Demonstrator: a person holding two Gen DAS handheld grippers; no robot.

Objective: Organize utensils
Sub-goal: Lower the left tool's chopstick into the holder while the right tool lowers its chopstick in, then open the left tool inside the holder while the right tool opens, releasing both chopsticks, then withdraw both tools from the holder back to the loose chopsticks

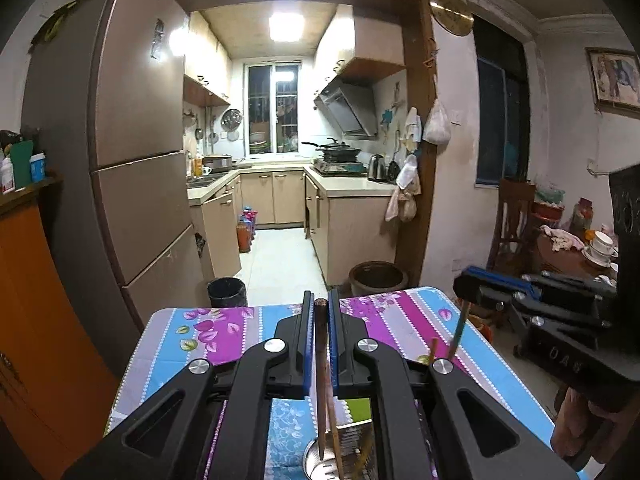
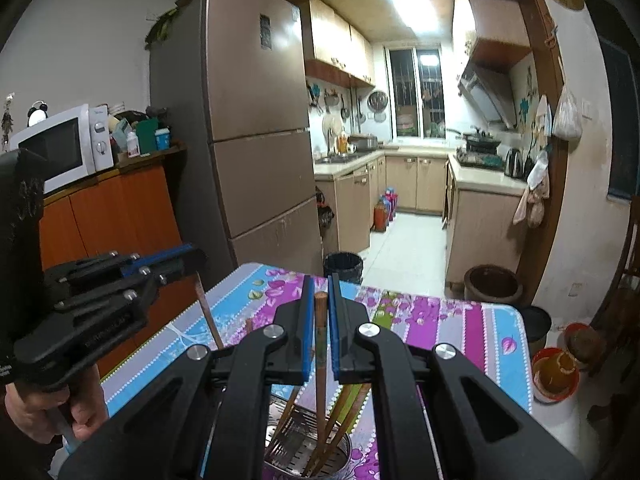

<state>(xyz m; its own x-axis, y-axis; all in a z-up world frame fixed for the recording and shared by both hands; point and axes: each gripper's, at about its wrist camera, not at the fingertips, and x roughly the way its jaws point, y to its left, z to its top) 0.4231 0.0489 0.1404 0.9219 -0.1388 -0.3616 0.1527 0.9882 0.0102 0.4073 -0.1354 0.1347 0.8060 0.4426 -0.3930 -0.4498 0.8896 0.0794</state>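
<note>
Gripping chopsticks (image 2: 320, 344) upright, tips in holder (image 2: 308, 456)

Table (image 2: 460, 320) under a floral striped cloth (image 1: 224, 332), perforated steel utensil holder (image 2: 340, 456) standing on it near the front edge

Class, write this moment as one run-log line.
left gripper: shut on dark chopstick | right gripper: shut on brown chopstick | both over steel holder

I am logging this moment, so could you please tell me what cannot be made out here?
- Left wrist view: the holder is cut off by the bottom edge and the left gripper.
- Right wrist view: the chopstick tip's depth in the holder is hidden behind the right gripper.
</note>
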